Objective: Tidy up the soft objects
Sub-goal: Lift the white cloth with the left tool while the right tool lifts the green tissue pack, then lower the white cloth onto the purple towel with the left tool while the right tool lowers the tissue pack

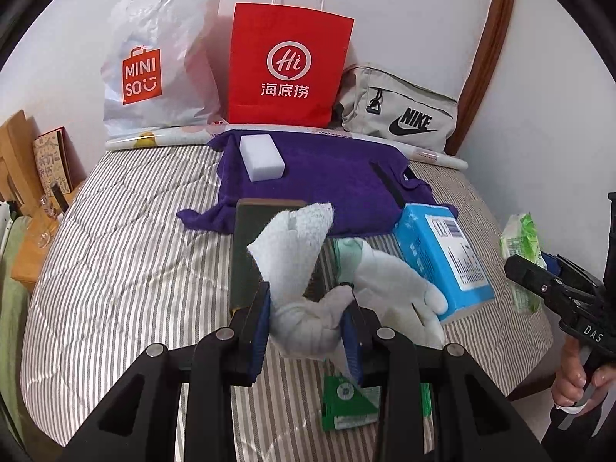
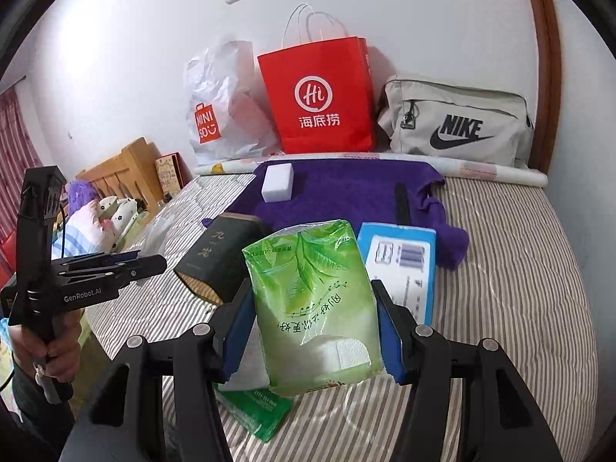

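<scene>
left gripper (image 1: 308, 323) is clenched on a white glove (image 1: 346, 285), right gripper (image 2: 313, 327) clamps a green tissue pack (image 2: 312, 308); both are lifted clear of the bed, likely to carry the soft things toward the purple towel (image 1: 319, 181). that towel lies by the bed's far edge with a white sponge (image 1: 261, 158) on its left corner. striped quilt (image 1: 115, 269), bags along the white wall.
</scene>
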The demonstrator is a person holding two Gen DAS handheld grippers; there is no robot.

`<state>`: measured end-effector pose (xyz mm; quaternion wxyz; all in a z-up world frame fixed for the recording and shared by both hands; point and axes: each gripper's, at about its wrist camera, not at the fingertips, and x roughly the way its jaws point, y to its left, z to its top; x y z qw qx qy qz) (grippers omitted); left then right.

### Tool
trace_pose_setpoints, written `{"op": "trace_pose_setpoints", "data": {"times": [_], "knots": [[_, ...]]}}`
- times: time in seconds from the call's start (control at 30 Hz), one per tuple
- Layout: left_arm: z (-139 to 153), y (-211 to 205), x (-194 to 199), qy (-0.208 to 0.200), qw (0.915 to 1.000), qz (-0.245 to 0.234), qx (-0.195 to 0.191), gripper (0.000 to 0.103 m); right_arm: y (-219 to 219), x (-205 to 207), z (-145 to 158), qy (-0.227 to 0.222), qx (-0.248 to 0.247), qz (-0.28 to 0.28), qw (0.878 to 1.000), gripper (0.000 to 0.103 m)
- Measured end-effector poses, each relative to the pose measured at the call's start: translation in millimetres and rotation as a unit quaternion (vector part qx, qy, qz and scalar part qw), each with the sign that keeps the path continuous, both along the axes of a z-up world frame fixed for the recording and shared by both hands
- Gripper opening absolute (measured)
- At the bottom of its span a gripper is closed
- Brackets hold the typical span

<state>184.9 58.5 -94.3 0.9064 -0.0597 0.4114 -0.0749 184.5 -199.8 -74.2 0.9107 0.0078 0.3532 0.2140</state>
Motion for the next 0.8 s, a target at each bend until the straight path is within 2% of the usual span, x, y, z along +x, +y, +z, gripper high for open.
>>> {"op": "trace_pose_setpoints", "data": {"times": [0.37,0.8], "knots": [[5,-4,46,0.007,0.9999,-0.008,0.003,0.032,4,47,6,0.000,-0.006,-0.002,1.000,0.057],[-9,0,102,0.024,0.9997,0.000,-0.004,0.032,1,102,-8,0.011,-0.019,-0.012,1.000,0.057]]}}
